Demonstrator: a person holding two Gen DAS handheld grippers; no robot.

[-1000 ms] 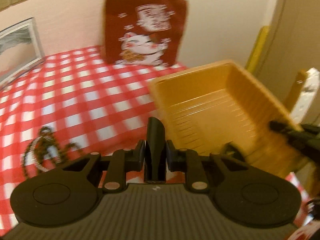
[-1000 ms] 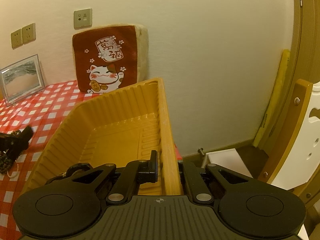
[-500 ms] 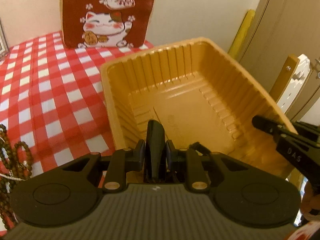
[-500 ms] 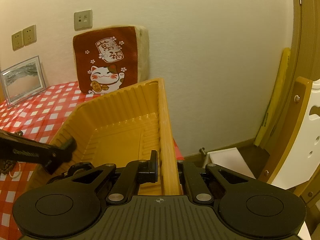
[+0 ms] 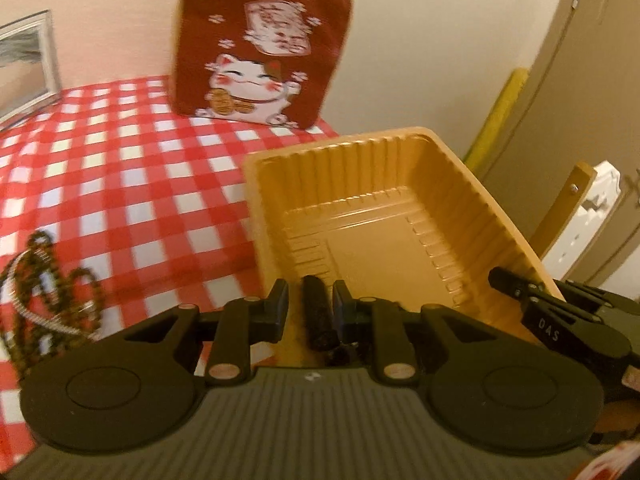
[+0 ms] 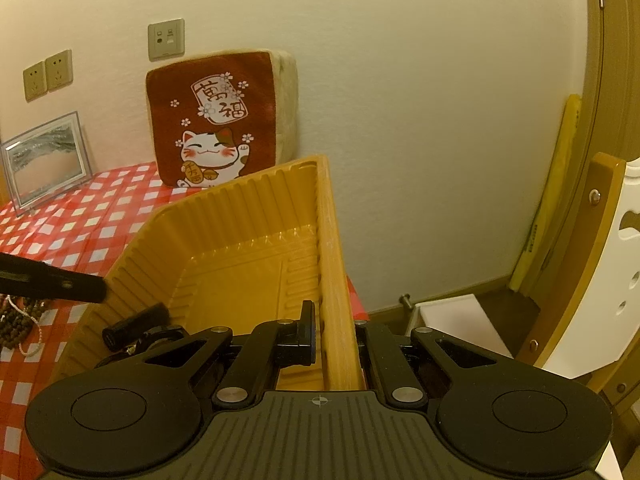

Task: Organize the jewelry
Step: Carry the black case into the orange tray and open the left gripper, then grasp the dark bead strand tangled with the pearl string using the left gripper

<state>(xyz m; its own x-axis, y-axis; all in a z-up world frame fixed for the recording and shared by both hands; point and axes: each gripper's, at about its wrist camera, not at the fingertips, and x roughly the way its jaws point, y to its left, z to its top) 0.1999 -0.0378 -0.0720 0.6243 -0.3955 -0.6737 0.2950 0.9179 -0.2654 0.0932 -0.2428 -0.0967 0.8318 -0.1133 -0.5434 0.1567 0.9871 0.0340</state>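
Jewelry piece (image 6: 136, 326), a dark cylinder clamped in the left hand-held gripper (image 5: 310, 308) a second earlier, lay in the near corner of the yellow plastic tray (image 5: 400, 140), the jaws now apart. The right hand-held gripper (image 6: 334, 324) stayed clamped on the tray's rim, and the beaded strands (image 5: 44, 288) on the checked tabletop (image 5: 120, 184) probably remained to be sorted.

A home room: checked tablecloth (image 6: 100, 216), lucky-cat cushion (image 6: 216, 120), framed picture (image 6: 46, 160), wall sockets (image 6: 48, 74).
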